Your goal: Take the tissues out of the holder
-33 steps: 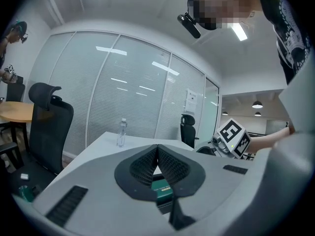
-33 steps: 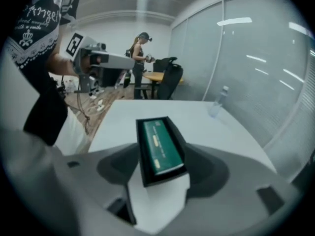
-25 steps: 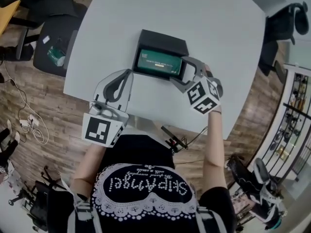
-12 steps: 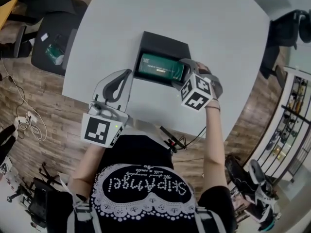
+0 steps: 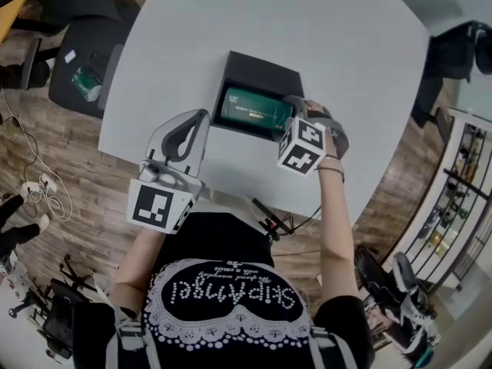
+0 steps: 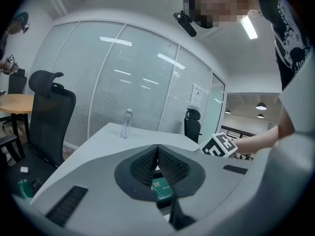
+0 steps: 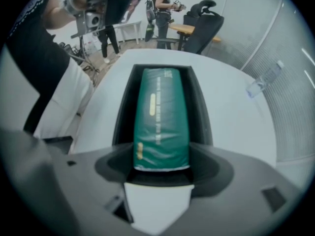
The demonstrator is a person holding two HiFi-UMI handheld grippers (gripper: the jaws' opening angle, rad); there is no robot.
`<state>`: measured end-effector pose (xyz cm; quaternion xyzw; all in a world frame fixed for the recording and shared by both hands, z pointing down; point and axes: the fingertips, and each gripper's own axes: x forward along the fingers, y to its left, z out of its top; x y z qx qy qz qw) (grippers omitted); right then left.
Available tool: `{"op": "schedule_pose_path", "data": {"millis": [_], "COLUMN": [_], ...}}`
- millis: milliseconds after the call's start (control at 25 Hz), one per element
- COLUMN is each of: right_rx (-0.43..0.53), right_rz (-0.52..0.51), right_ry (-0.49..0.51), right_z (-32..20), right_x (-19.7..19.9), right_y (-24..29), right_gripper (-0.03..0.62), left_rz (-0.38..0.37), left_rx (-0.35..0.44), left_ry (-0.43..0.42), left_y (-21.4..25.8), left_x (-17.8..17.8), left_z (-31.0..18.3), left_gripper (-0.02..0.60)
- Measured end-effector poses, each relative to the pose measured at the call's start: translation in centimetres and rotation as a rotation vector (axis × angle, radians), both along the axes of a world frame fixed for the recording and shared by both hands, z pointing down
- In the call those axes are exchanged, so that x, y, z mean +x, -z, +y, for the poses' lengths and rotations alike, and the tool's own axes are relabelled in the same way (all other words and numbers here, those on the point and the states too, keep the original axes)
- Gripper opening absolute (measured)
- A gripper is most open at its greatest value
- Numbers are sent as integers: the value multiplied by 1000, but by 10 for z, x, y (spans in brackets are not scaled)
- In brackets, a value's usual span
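Now | right tongs (image 5: pixel 289 112) lower, just widened, straddling tissue pack (image 5: pixel 250 108) | left tongs (image 5: pixel 200 118) closed, empty

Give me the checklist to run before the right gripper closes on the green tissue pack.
1. Right gripper open wide enough: ok. Its jaws have just been opening and stand wide apart.
2. Tissue pack between those jaws: ok. One end of it sits between them, and the pads do not seem to press on it.
3. Pack free to lift: ok. It lies flat in the black holder with nothing on top.
4. Left gripper out of the way: ok. It is shut, empty, near the table edge and apart from the holder.
5. Holder stays down when the pack rises: cannot tell. Nothing steadies it.
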<state>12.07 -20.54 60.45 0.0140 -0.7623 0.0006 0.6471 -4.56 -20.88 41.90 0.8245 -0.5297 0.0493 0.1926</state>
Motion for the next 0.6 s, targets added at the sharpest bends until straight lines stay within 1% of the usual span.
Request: {"op": "schedule_pose_path", "data": {"millis": [200,320,480,600], "right_rx": [14,22,24,40], "right_rz": [22,11,-18,-29], "right_ry": [0,0,0,-6], "right_z": [0,-1,-3,-4], "right_x": [-2,0,0,-1], "right_y": [-5,-5,-4,-2], "right_gripper": [327,327,328,327], "left_rz": [5,5,8,7], "left_rx": [1,24,0,10], "left_ry": [-8,-17,-20,-18], "left_y": [-1,2,0,1], "left_x": [1,5,7,5], "left_z": [1,-2,-1,0], "left_gripper": [23,22,23,23]}}
